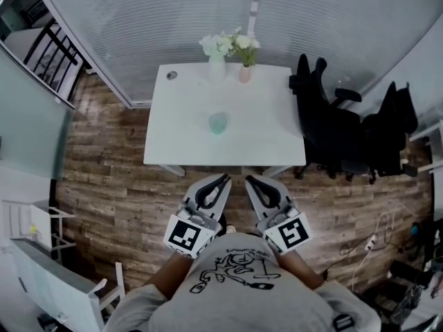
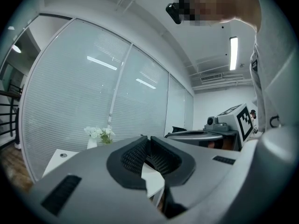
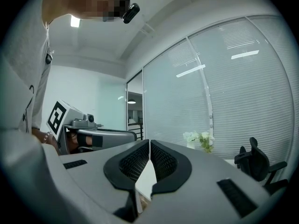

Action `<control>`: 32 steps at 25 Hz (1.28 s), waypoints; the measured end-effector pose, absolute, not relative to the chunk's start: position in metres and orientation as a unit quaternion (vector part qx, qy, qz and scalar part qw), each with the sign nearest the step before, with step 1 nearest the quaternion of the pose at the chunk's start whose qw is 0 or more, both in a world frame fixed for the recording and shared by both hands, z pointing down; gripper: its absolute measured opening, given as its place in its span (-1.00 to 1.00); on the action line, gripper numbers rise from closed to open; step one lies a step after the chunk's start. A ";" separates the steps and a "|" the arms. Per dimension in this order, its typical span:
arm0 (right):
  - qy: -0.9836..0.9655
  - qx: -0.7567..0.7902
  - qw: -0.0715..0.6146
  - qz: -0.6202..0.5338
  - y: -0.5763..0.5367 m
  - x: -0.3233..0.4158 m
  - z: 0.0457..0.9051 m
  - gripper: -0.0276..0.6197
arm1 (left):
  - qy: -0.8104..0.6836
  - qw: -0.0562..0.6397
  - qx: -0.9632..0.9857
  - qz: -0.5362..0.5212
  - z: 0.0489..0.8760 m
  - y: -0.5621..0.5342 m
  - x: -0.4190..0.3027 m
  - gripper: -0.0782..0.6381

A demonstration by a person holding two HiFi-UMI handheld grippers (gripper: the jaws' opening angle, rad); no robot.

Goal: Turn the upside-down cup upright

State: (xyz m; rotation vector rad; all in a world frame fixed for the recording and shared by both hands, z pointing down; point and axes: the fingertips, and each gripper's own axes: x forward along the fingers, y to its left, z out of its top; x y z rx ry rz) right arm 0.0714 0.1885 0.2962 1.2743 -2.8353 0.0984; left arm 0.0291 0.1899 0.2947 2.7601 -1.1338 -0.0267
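The left tongs (image 1: 225, 178) and the right tongs (image 1: 249, 179) are held side by side, close in front of the person's chest (image 1: 239, 272), and both point level toward the counter (image 1: 183, 133). Their tips are near each other but do not touch. Each gripper view shows its pair of ribbed pads pressed together with nothing between them, so both tongs are clenched and empty.

The cup (image 1: 218, 122), pale green and half transparent, stands on the counter straight ahead of the tongs, on the line between the two tips and well apart from them. It is about in the middle of the white top. It is too small to tell which end is up.

Farther beyond the cup, at the far edge of the counter, stand a white vase (image 1: 217, 66) and a pink vase (image 1: 245, 73) with flowers (image 1: 232, 43). Black chairs (image 1: 332, 126) stand to the right of the right tongs, beside the counter. Below the tongs is the wooden floor (image 1: 111, 178).
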 end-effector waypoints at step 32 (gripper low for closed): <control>-0.897 0.440 0.023 0.030 -0.014 0.018 0.296 -0.80 | -0.346 0.086 0.934 -0.005 0.295 -0.013 -0.026 -0.74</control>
